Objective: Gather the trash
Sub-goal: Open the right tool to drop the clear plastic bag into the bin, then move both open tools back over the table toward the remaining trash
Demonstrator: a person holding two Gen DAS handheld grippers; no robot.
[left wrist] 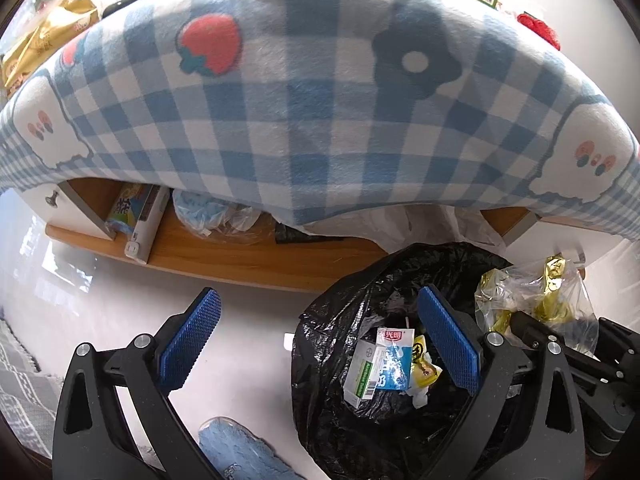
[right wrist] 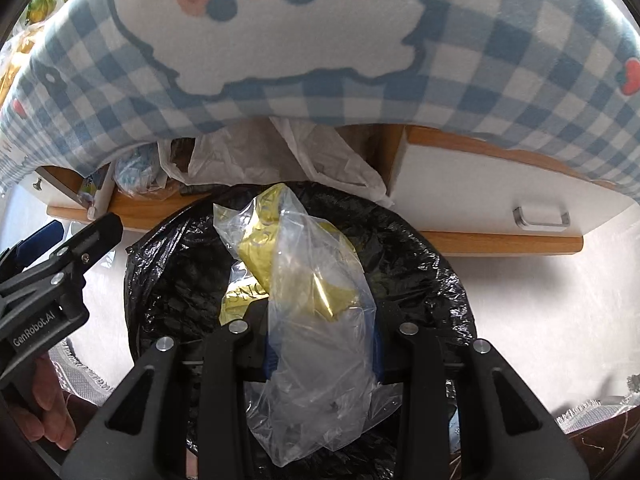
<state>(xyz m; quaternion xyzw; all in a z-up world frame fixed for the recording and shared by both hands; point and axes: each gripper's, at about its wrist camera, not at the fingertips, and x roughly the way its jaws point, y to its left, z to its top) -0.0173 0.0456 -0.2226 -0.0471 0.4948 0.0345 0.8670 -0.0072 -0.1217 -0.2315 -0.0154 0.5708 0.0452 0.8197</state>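
A black trash bag (left wrist: pixel 340 420) lines a bin on the floor, below the table's edge. Inside lie a white-green box (left wrist: pixel 362 376), a blue-white pouch (left wrist: pixel 394 356) and a yellow wrapper (left wrist: pixel 426 368). My left gripper (left wrist: pixel 320 320) is open; one blue pad (left wrist: pixel 448 340) hangs over the bag's mouth, the other over the floor. My right gripper (right wrist: pixel 320 344) is shut on a clear plastic bag (right wrist: pixel 316 320) with gold wrappers in it, held above the black trash bag (right wrist: pixel 400 248). In the left wrist view that clear bag (left wrist: pixel 532 304) shows at the bin's right rim.
A low table under a blue checked cloth (left wrist: pixel 320 112) overhangs the bin. Its wooden shelf (left wrist: pixel 240 256) holds bags and boxes. A white drawer (right wrist: pixel 500 200) is to the right. A blue slipper (left wrist: pixel 236 452) and grey rug (left wrist: pixel 20 392) lie on the floor. A hand (right wrist: pixel 48 412) holds the left gripper.
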